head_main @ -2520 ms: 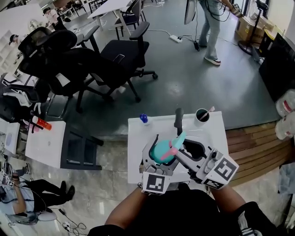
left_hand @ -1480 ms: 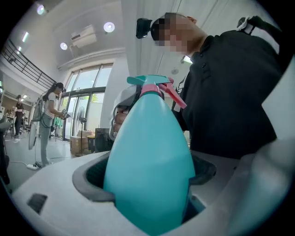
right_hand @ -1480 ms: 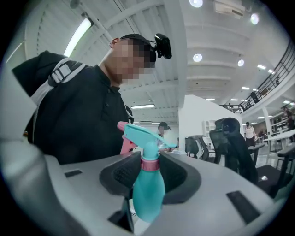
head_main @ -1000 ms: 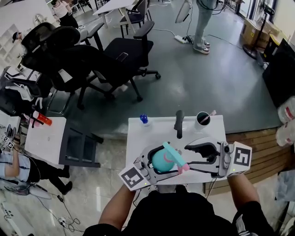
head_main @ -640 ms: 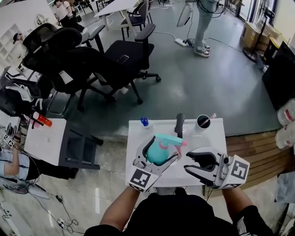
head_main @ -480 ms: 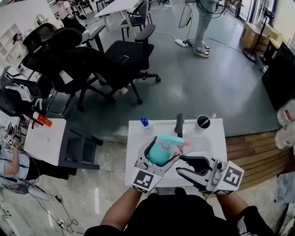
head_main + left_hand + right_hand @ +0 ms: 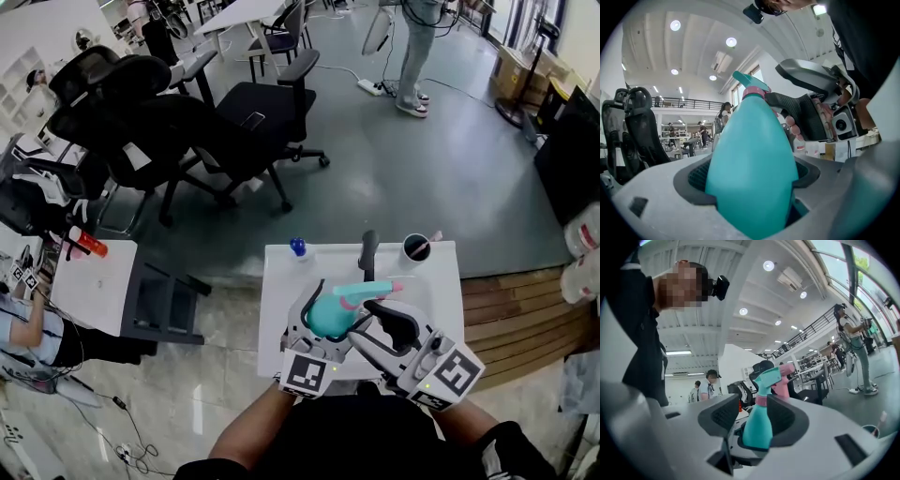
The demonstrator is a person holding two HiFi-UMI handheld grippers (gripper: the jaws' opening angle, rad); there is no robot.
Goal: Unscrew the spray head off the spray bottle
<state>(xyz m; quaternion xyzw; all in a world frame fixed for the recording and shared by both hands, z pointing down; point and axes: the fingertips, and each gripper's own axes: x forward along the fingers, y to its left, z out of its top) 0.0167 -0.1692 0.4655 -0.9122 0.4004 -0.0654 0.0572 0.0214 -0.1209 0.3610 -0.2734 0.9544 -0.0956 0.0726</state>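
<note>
Now the right gripper (image 7: 754,418) stands wide, its jaws having just been opening, and the spray head (image 7: 771,376) rises between the pads, apparently untouched. The left gripper (image 7: 750,187) clamps the teal spray bottle (image 7: 328,317) by its body, above the white table (image 7: 281,281). Closing on the trigger instead of the pink collar could squirt or slip. A weak left clamp would probably let the bottle spin.
</note>
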